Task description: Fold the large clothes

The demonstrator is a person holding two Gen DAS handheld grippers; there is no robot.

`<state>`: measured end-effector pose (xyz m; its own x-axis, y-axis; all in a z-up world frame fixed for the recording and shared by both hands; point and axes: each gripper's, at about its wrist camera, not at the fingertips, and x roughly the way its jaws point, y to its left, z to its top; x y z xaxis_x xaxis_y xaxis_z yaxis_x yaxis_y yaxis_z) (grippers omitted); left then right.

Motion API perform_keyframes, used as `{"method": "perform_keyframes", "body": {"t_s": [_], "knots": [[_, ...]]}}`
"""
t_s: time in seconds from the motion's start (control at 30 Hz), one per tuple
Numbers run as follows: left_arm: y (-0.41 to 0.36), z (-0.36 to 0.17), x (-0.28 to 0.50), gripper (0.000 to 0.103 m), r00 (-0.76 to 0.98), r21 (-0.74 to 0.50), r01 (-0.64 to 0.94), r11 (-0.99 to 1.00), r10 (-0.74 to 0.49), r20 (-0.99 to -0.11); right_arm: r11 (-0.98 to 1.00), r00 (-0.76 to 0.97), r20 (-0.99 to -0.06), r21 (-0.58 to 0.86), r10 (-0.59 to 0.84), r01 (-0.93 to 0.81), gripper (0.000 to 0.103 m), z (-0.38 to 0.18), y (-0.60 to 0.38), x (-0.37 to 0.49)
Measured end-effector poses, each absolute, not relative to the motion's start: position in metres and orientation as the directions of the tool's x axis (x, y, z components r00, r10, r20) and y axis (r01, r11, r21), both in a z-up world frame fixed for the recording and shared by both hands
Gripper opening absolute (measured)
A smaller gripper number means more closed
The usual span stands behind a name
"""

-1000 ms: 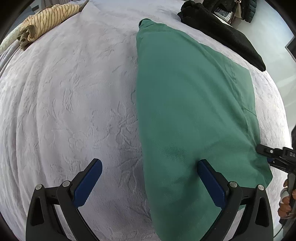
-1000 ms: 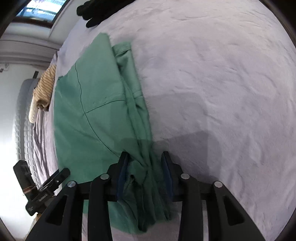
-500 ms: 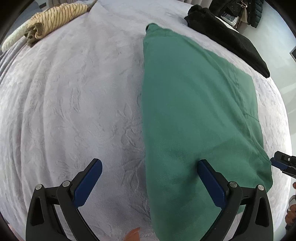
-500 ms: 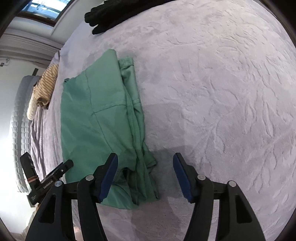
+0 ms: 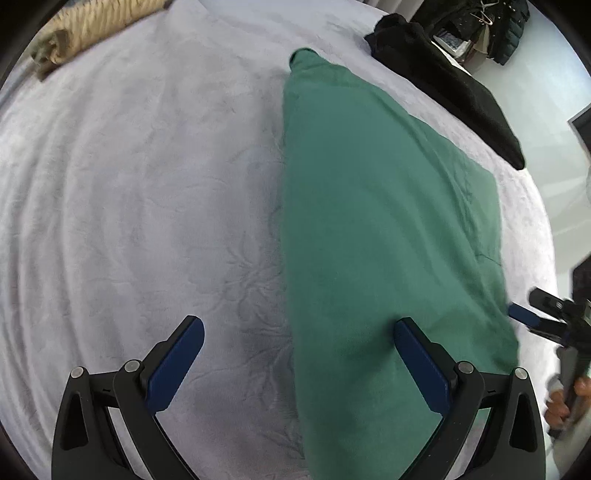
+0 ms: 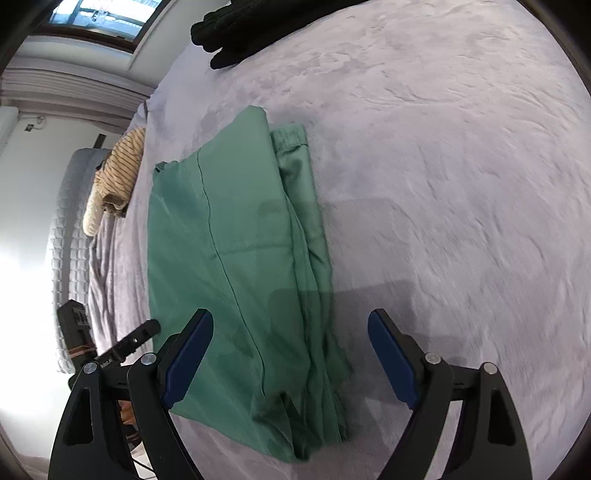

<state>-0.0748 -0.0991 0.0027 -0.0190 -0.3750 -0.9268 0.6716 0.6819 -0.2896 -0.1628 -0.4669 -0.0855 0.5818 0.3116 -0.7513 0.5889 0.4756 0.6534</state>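
A green garment lies folded into a long band on the pale grey bedspread. It also shows in the right wrist view, with bunched layers along its right edge. My left gripper is open and empty above the garment's near left edge. My right gripper is open and empty above the garment's near end; it also shows at the right edge of the left wrist view.
A black garment lies at the far right of the bed, also in the right wrist view. A striped beige garment lies bundled at the far left, also in the right wrist view. Dark clothes hang beyond the bed.
My right gripper was shut on the garment's bunched edge a second ago; it has opened wide, let go and drawn back. My left gripper stayed open, shifting only slightly.
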Motion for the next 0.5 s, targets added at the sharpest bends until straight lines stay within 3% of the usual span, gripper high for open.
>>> {"method": "perform_keyframes", "body": {"t_s": [0.33,0.5], "knots": [[-0.089,-0.021,-0.052,0.103,-0.271,-0.563,0.547,0.62,-0.505,-0.819,0.43,0.601,-0.682,0.731,0.417,0.53,0.088,-0.116,-0.489,-0.129],[-0.115,-0.041,-0.07,0.103,-0.353,-0.584,0.586,0.562,-0.471,-0.808,0.424,0.609,-0.645,0.763,0.461,0.488,0.088,-0.131,-0.495,-0.099]]}}
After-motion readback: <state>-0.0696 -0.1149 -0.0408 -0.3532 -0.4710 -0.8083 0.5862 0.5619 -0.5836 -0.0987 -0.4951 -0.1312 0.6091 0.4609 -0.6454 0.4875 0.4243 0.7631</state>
